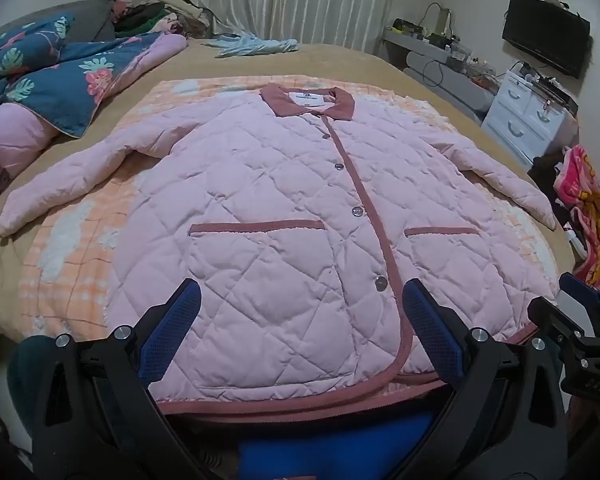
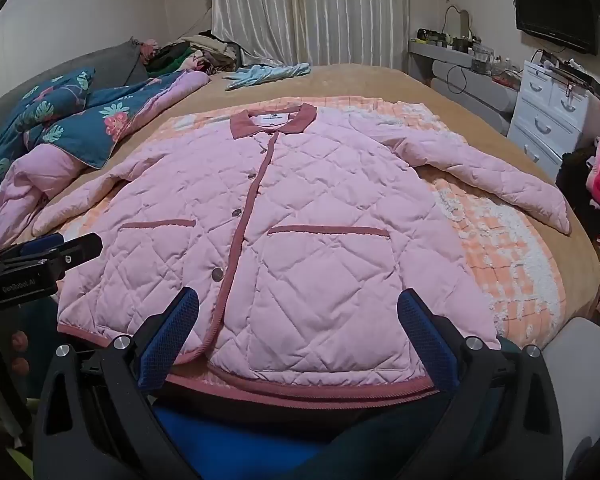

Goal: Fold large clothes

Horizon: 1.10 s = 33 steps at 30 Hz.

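A pink quilted jacket (image 1: pixel 284 208) (image 2: pixel 292 216) with a dusty-red collar, trim and snap buttons lies flat and face up on the bed, buttoned, both sleeves spread out to the sides. My left gripper (image 1: pixel 302 300) hovers over the hem at the jacket's left half, jaws wide open, nothing between them. Above the hem of the right half, my right gripper (image 2: pixel 298 308) stands equally open and empty. Each gripper shows at the edge of the other's view: the right gripper (image 1: pixel 580 312), the left gripper (image 2: pixel 48 252).
The jacket rests on an orange checked blanket (image 1: pixel 72 256) over a tan bedspread (image 2: pixel 360 80). A blue floral quilt (image 1: pixel 60 76) is heaped at the left, a light blue garment (image 1: pixel 256 46) lies at the far end. White drawers (image 2: pixel 552 116) and a monitor (image 1: pixel 546 42) stand at the right.
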Available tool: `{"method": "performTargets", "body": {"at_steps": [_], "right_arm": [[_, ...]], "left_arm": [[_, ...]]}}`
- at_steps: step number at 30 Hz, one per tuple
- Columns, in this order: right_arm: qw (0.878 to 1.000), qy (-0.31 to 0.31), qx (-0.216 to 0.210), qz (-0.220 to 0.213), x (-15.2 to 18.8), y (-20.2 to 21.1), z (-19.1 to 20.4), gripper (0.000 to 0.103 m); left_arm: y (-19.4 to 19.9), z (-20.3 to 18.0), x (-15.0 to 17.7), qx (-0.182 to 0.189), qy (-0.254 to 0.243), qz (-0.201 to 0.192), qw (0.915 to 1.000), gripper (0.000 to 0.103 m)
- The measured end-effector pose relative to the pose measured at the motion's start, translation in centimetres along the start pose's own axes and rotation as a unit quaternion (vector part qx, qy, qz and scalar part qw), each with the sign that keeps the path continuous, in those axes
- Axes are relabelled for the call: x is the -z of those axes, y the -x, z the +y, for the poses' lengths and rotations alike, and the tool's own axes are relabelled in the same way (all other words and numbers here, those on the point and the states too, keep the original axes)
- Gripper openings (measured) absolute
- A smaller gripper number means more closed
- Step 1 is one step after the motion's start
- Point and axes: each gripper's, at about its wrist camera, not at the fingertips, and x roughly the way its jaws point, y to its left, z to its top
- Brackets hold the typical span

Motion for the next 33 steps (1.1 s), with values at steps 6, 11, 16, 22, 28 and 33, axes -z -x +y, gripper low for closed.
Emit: {"method": "performTargets", "body": {"at_steps": [6,11,16,22,28,33], "right_arm": [[1.0,-0.002,-0.005,0.003,0.04,-0.06,0.11,0.099],[1.0,0.0,-0.004,0.001,0.0,0.09,0.3,0.099],[1.0,0.001,-0.008,-0.001,-0.05,0.14,0.12,0.099],[1.0,0.006,-0.007,-0.003,-0.17,0.49,0.74,0.099],[1.0,0.007,-0.008,-0.001,-0.2,0.46,0.69,0.099],[1.0,0.007,-0.009,-0.001,-0.18,0.44,0.64,0.099]], "left_arm": [[0.01,0.06,-0.03,-0.003,0.0,0.0,1.0,0.095],[0.0,0.0,0.0,0.0,0.0,0.0,1.0,0.095],[0.0,-0.02,-0.01,0.001,-0.001,-0.001,1.0,0.095],[0.23,0.08,-0.13,0.002,-0.002,-0.002,1.0,0.095],[0.09,-0.15,-0.25,0.001,-0.003,-0.003,1.0,0.095],[0.11,-0.12,-0.2,0.002,-0.003,-0.004,1.0,0.095]]}}
